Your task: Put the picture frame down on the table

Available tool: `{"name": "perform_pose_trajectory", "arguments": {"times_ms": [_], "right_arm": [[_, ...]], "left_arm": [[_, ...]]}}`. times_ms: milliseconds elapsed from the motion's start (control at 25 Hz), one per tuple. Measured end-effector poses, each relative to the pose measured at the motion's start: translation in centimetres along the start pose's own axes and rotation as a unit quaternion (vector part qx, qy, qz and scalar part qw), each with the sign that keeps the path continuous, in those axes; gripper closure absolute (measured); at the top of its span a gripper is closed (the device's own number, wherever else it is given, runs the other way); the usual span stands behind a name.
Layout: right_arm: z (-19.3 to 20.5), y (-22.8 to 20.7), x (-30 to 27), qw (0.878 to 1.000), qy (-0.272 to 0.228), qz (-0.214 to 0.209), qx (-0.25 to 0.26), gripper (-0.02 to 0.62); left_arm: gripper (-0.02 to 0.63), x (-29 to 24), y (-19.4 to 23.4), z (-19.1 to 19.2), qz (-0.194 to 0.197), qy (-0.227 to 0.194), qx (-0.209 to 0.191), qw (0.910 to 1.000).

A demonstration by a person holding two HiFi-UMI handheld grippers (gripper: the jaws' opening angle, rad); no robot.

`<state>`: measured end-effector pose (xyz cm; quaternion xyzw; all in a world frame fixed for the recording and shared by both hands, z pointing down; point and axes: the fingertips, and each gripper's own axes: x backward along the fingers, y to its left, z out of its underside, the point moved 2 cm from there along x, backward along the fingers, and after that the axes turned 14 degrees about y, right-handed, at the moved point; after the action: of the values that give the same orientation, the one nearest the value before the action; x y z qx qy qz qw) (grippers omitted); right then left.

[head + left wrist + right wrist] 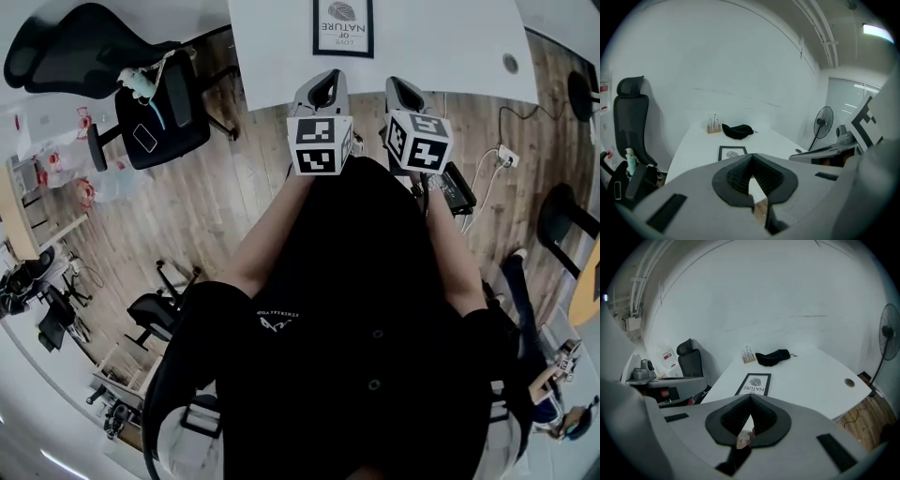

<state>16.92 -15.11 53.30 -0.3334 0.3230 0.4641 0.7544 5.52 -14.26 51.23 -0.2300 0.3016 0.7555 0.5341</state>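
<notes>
Frame [342, 26] lies flat on the table [450, 47] already; left claw [322, 92] and right claw [405, 96] are squeezed closed, empty, so hold them away from it

The grey two-jaw left gripper [322, 86] and the matching right gripper [403, 92] are held side by side just ahead of the person's black-clad torso [366, 309], jaws pointing away from it. The bare left forearm [267, 239] and right forearm [452, 258] converge from the torso's sides. Each gripper's jaws meet at the tips, black ribbed pads [733, 178] holding nothing.
</notes>
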Motion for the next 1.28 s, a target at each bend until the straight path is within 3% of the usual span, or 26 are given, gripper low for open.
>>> {"name": "perform_pose_trajectory", "arguments": {"times_ms": [520,840,1280], "right_arm": [[-5.8,2.4,6.1,0.993,-0.108,0.009,0.054,0.597],[-8.8,4.3,9.6,0.977,-0.175,0.031,0.116,0.597],[-12.7,3.6,14.1,0.966,-0.241,0.022,0.095,0.597]], "left_arm": [[0.6,5.7,-0.9,-6.4,-0.001,-0.094,-0.015,0.9954],[0.6,8.1,-1.1,-9.2,-0.008,-0.136,-0.03,0.9903],[0.6,12.9,-0.8,-14.8,-0.011,-0.213,-0.043,0.9761]]}}
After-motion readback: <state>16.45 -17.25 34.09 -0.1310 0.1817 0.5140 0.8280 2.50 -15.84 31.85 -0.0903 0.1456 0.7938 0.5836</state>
